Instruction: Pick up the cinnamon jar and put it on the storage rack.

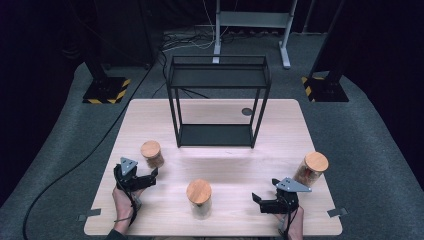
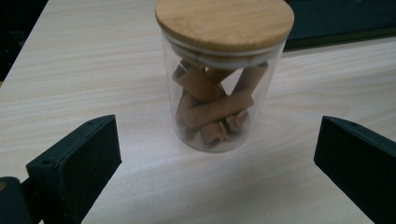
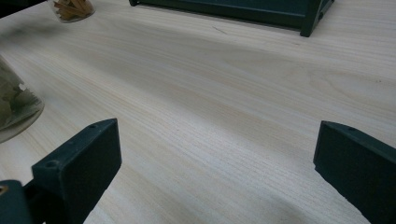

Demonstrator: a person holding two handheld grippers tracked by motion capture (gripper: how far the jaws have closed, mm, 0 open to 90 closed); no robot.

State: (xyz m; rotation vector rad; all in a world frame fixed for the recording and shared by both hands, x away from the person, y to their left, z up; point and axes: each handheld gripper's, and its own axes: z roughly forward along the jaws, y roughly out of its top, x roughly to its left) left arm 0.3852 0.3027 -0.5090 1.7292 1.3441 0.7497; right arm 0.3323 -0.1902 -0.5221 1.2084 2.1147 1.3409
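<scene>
The left gripper [image 1: 150, 176] is held at the near left of the wooden table [image 1: 280, 150], its jaws spread wide with nothing between them. It is pointed at a glass jar with a wooden lid [image 1: 152, 153], which is seen upright just beyond the jaw tips, apart from them. In the left gripper view the same jar [image 2: 219, 88] is framed between the two black jaws without being touched; brown stick-like pieces are seen packed inside it, crossed and tilted, though what they are cannot be told. The right gripper [image 1: 260, 199] is held at the near right, jaws likewise parted and empty, above bare tabletop. A second jar [image 1: 199, 198] is set near the front edge between the two grippers, and in the right gripper view only a cut-off slice of its pale-filled base [image 3: 16, 109] is caught at the left border. A third jar [image 1: 311, 169] is placed by the right edge, behind the right gripper; its contents are blurred. A black metal shelf frame [image 1: 218, 100] is stood at the far middle of the table, and only its bottom rail [image 3: 243, 11] is caught in the right gripper view. The hands are cut off by the bottom edge of the high view.
</scene>
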